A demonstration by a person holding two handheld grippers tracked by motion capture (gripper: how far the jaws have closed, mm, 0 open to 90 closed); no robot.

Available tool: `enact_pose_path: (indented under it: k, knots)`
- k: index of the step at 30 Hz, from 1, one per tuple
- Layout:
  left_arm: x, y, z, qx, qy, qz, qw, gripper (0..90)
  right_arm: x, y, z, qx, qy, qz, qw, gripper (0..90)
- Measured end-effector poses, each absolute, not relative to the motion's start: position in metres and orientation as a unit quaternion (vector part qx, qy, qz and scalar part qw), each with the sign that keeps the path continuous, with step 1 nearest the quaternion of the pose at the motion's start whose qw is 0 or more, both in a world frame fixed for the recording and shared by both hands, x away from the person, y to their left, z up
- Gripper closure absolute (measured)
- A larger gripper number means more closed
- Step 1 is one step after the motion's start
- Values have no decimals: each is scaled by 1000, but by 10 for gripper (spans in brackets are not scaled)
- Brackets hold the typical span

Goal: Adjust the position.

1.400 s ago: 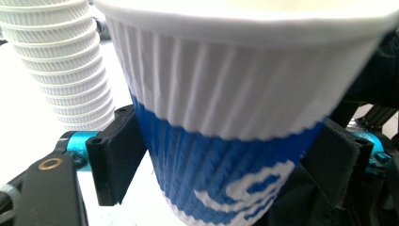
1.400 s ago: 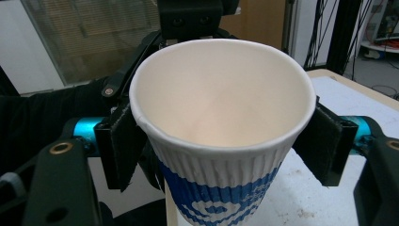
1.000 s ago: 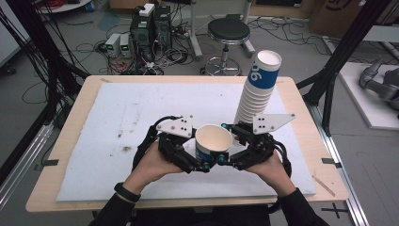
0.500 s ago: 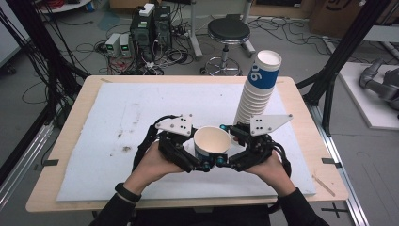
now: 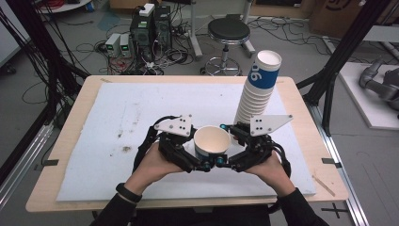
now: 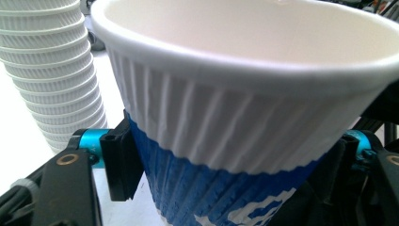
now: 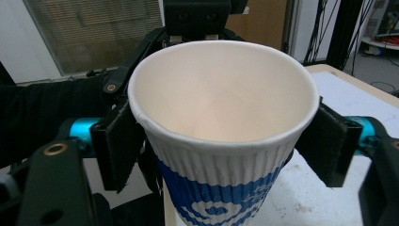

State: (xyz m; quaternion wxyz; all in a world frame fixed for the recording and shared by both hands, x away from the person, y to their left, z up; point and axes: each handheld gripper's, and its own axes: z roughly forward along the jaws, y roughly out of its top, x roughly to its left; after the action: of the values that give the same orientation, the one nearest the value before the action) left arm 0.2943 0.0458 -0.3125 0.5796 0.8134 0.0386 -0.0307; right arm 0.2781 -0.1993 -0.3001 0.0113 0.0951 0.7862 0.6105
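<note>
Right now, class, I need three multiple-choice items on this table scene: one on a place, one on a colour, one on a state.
1. Where does the tall stack of ribbed paper cups stand?
A. behind the right gripper
B. on the floor
C. left table edge

2. The single ribbed paper cup is coloured:
A. red and black
B. white above, blue below
C. all green

3. That cup is:
A. crushed flat
B. upside down
C. upright, empty, between both grippers' jaws

Answers: 1 A, the high view shows it; 2 B, the white rim band tops blue; 3 C, its open mouth faces up.
</note>
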Motion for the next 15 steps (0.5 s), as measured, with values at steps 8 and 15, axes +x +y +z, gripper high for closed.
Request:
enact_pose_path:
  k: [8, 15]
  knots:
    - [296, 52, -311, 811, 41, -22, 583, 254, 279, -202, -299, 104, 775, 623, 7, 162]
    - [297, 67, -307, 810, 51, -1, 584, 254, 281, -206, -299, 110, 774, 624, 12, 135]
